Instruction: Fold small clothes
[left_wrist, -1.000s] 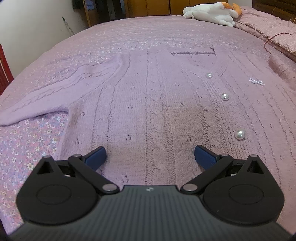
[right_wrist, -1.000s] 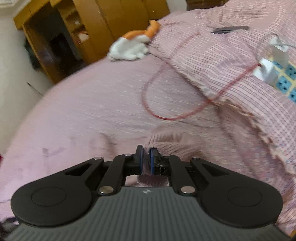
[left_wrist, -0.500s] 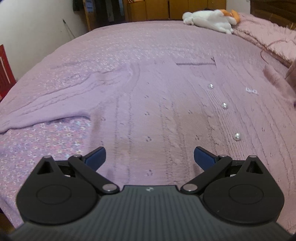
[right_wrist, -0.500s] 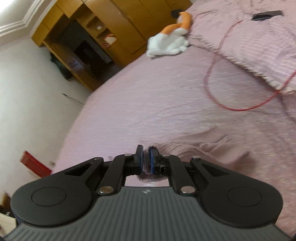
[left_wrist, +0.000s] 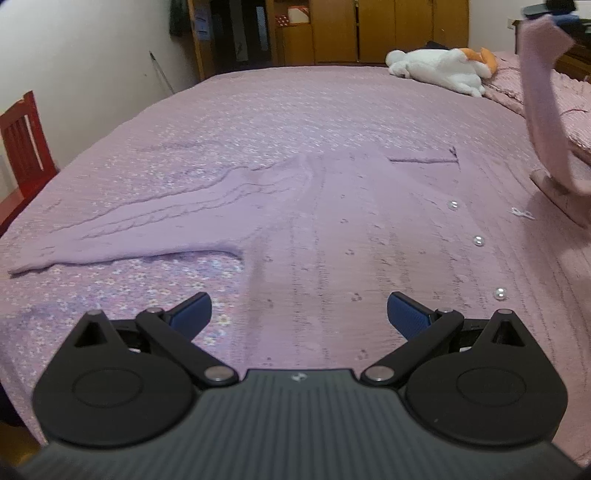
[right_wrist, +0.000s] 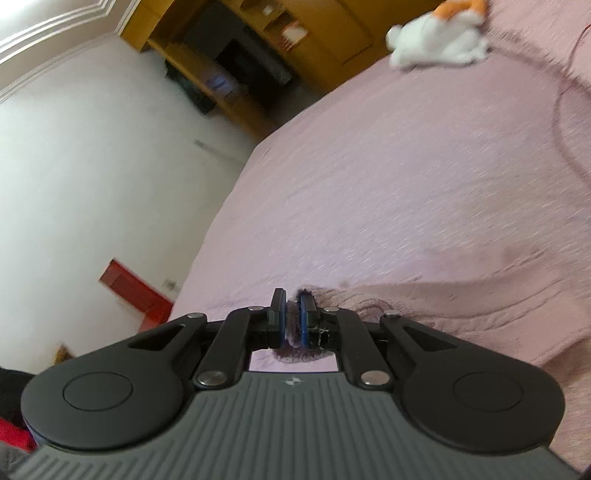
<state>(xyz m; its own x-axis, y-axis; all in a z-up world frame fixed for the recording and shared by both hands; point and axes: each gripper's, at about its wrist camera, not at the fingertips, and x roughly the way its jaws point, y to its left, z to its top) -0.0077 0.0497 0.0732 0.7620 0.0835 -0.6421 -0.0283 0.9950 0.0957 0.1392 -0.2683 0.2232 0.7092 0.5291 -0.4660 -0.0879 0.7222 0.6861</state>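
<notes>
right hand-held gripper (right_wrist: 291, 317) clamped on sleeve (left_wrist: 543, 110) | left hand-held gripper (left_wrist: 298, 314) apart, empty | cardigan (left_wrist: 332, 229) – soft, limp knit – grip cuffs or hem

- No words, numbers or brand names can be read in either view.
- The only sign is a small pale emblem stamped at the top middle of each gripper's ribbed grey housing: one on the left gripper (left_wrist: 299, 314) body, one on the right gripper (right_wrist: 291, 321) body. Its shape is too small to make out as letters.
- Papers or labels hang on the dark shelf unit (left_wrist: 236, 33) at the far wall in the left wrist view; whatever is printed on them is too blurred to read.
</notes>
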